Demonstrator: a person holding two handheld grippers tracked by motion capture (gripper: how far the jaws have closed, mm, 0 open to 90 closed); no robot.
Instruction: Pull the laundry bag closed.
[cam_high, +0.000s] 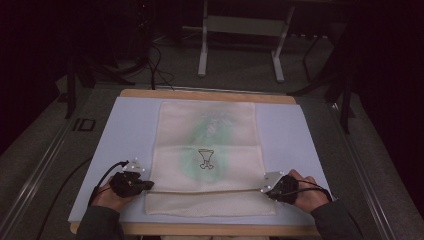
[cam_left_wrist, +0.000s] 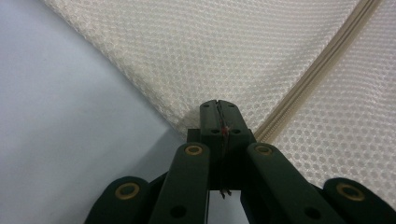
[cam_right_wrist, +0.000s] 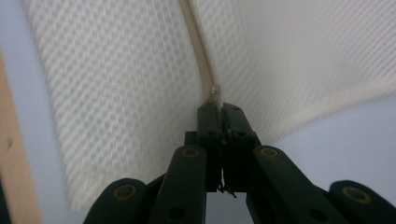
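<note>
A cream mesh laundry bag (cam_high: 207, 155) is laid flat on the pale blue mat (cam_high: 130, 130), roughly dead centre, with its zipper (cam_high: 205, 190) running across near the 6 o'clock end. The left gripper (cam_high: 149, 185) is parked at the bag's 8 o'clock edge, jaws pinched tight on the mesh right where the zipper line ends, as seen close up in the left gripper view (cam_left_wrist: 217, 108). The right gripper (cam_high: 266, 188) is sat at the 4 o'clock edge, and its jaws are clamped together at the zipper's small pull tab (cam_right_wrist: 214, 91); whether the tab is properly caught or just nudged can't quite be told from the right gripper view (cam_right_wrist: 221, 110).

Looks like the zip is about to be run, so the left end should be kept anchored and the fabric held taut. The pull is best dragged straight along the zipper line toward 9 o'clock, low and steady, so no mesh gets snagged. If the tab slips, it's better re-gripped than yanked.
</note>
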